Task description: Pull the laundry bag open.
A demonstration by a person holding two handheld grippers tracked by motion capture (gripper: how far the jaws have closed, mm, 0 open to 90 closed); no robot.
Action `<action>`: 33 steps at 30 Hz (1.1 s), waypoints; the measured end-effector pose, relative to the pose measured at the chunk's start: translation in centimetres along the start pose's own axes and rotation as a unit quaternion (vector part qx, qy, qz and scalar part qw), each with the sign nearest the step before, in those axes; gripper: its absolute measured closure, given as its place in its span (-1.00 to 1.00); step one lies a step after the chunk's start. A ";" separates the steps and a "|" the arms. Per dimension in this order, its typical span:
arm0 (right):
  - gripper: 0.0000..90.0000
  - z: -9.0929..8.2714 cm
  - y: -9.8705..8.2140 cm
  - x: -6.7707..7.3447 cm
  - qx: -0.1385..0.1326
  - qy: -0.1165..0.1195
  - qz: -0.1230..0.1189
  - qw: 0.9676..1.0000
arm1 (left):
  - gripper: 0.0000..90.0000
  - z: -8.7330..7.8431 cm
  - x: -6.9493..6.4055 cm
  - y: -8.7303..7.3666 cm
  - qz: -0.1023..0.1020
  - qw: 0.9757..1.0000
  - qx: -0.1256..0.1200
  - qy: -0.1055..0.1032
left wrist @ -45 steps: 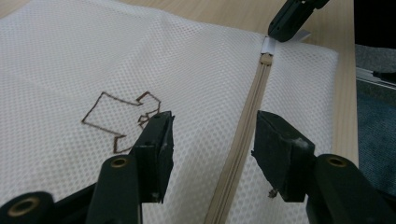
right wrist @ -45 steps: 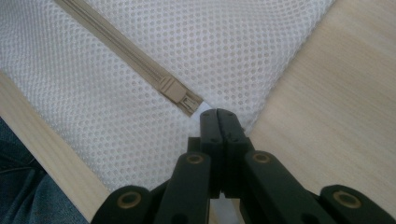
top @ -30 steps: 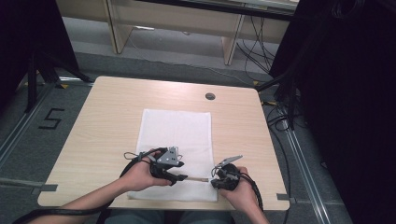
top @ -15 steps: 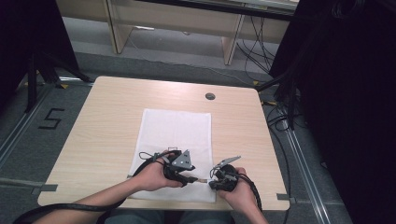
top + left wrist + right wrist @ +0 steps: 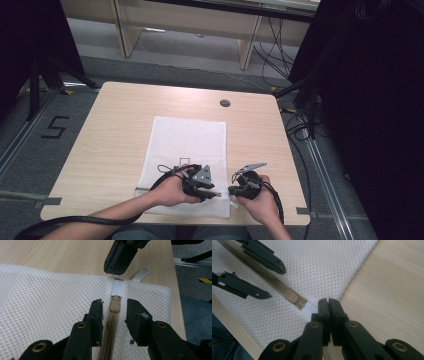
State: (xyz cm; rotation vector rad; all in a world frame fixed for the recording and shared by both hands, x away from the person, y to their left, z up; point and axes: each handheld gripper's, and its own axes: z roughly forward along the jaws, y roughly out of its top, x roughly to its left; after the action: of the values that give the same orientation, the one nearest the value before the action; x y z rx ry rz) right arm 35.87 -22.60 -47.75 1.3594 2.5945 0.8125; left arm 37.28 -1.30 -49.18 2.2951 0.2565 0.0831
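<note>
In the high view a white mesh bag [image 5: 185,160] lies flat on the wooden table [image 5: 115,130], its near edge close to the table's near edge. Both hands sit over that near edge of the bag: the left gripper [image 5: 212,191] lies on the bag and points right, and the right gripper [image 5: 233,191] meets it from the right, at the bag's near right corner. In the left gripper view the bag's tan zipper [image 5: 110,327] runs straight away between the two jaws, and the zipper pull [image 5: 115,305] sits just past the jaw tips, untouched. The jaws have just been closing but stand parted, one on each side of the zipper, pressing on nothing. Beyond the pull the right gripper [image 5: 120,267] covers the white tab at the zipper's end. In the right gripper view the right gripper [image 5: 328,302] is clenched on that white fabric tab [image 5: 308,308] at the bag's edge, with the left gripper's [image 5: 274,281] parted jaws beyond, straddling the zipper.
</note>
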 end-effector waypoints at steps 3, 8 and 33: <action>0.98 0.2 -0.1 0.1 0.012 0.003 0.003 1.000 | 0.48 0.2 0.0 0.0 0.001 1.000 0.004 0.000; 0.99 0.5 -0.2 0.4 0.021 0.004 -0.007 1.000 | 0.51 0.7 -0.1 0.4 0.005 1.000 0.009 -0.002; 0.98 0.6 -0.2 0.6 0.025 0.009 0.004 1.000 | 0.80 2.2 -0.1 0.9 -0.002 0.999 0.034 -0.008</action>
State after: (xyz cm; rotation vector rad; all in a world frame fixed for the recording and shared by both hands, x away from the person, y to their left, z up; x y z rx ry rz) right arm 35.57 -21.98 -48.26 1.3834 2.6409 0.7703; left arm 37.64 -3.54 -50.03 2.3617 0.2597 0.0531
